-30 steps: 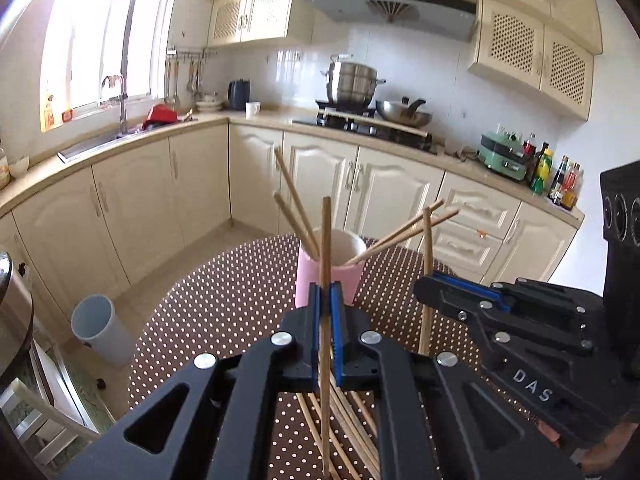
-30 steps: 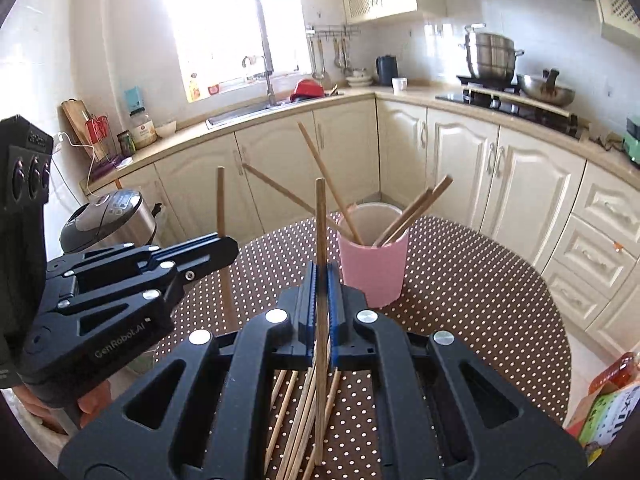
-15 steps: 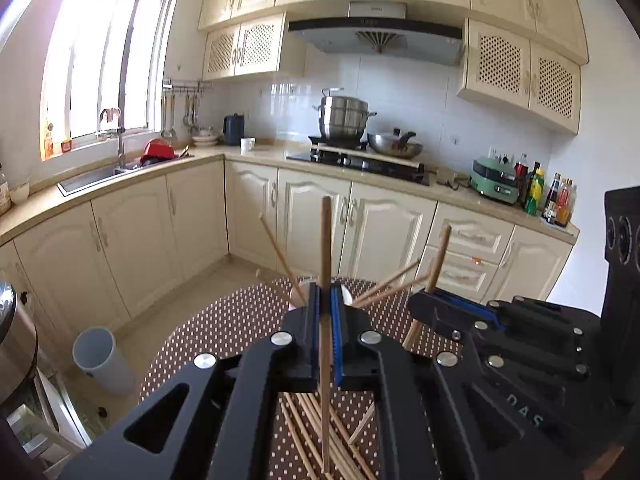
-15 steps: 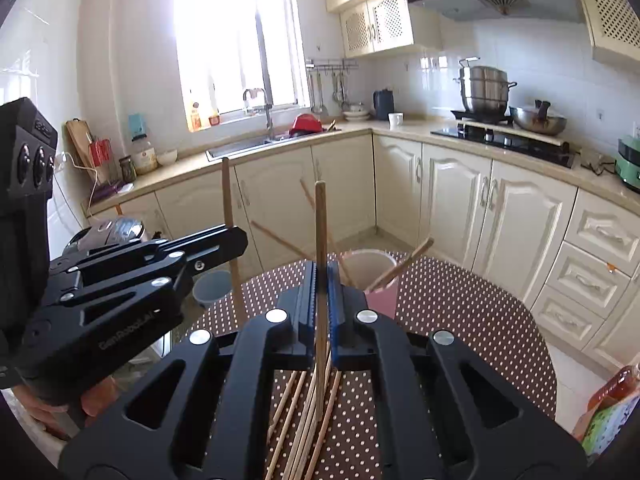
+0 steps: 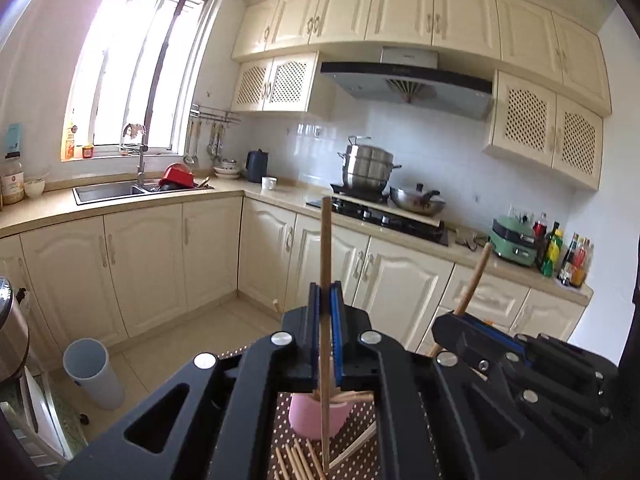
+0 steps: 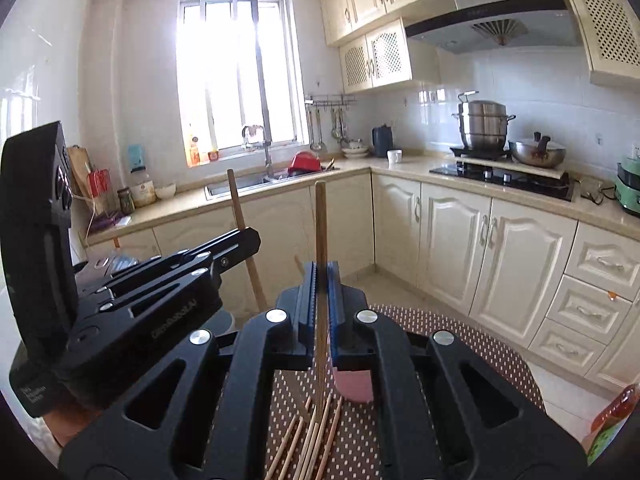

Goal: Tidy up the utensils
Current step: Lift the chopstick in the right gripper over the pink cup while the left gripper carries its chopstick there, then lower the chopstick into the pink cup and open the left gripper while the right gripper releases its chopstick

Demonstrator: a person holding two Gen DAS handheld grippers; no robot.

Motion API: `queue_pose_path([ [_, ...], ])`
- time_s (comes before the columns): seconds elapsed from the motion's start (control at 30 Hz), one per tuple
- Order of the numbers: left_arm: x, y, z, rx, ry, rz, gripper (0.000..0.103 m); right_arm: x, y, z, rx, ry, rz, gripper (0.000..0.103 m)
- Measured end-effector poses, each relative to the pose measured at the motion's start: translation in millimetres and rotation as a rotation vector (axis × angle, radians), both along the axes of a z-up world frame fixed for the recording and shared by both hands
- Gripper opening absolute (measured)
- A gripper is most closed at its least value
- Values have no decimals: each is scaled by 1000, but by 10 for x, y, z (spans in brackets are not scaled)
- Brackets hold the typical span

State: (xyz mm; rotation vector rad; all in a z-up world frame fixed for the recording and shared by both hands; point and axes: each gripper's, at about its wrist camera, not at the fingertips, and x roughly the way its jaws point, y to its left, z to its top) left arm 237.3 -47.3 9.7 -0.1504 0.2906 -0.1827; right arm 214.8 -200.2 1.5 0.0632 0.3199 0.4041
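Observation:
My left gripper (image 5: 326,292) is shut on one wooden chopstick (image 5: 325,240) that stands upright between its blue pads. My right gripper (image 6: 321,272) is shut on another upright chopstick (image 6: 320,220). Each gripper also shows in the other's view: the right gripper (image 5: 460,316) at the right with its chopstick (image 5: 474,280), the left gripper (image 6: 250,236) at the left with its chopstick (image 6: 242,224). Below both, mostly hidden by the jaws, stands a pink cup (image 5: 306,416) with chopsticks in it, seen also as the pink cup (image 6: 354,386). Several loose chopsticks (image 6: 312,436) lie on the dotted tablecloth (image 6: 448,320).
The round table stands in a kitchen with cream cabinets (image 5: 140,268) behind it. A white bin (image 5: 94,372) is on the floor at the left. A stove with a steel pot (image 5: 368,168) and a sink (image 5: 108,192) line the counters. A colourful box (image 6: 612,424) sits at the table's right edge.
Both grippers have risen and tilted upward with their chopsticks. The pink cup and the table have dropped low in both views, now largely hidden behind the jaws.

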Motion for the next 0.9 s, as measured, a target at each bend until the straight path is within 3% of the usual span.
queue_pose_path([
  [0.4,242,-89,231,-54,-139,50,6,309,-56,260,37,-108,-67,5],
  [0.6,424,-134,113,-49,-110,44,6,435,-79,172,35,-101,-90,5],
  [0.9,419,-63,55,-45,-144,66,6,491,-88,74,20,-78,-93,6],
])
